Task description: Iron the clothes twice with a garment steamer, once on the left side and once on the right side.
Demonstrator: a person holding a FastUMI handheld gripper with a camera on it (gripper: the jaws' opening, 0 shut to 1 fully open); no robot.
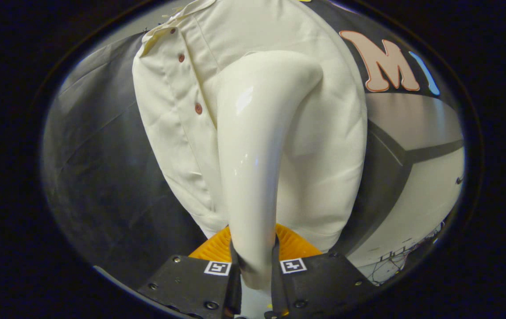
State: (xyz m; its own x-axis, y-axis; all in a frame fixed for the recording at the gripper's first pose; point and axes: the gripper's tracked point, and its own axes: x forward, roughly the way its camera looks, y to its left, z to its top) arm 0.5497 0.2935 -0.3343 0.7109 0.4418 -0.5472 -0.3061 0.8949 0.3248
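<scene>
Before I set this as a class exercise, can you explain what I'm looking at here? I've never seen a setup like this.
This is a picture from a small fisheye camera mounted on a hand-held gripper, a two-fingered clamp that a person carries. The camera looks forward along the jaws, which appear at the bottom as dark blocks with square markers. The jaws are closed on the glossy white handle of a garment steamer, which rises ahead and bends at its top toward a cream shirt. The shirt hangs just beyond it, with small reddish buttons down its front. Dark cloth, the booth's wall, hangs behind. The wide lens makes everything bulge.
</scene>
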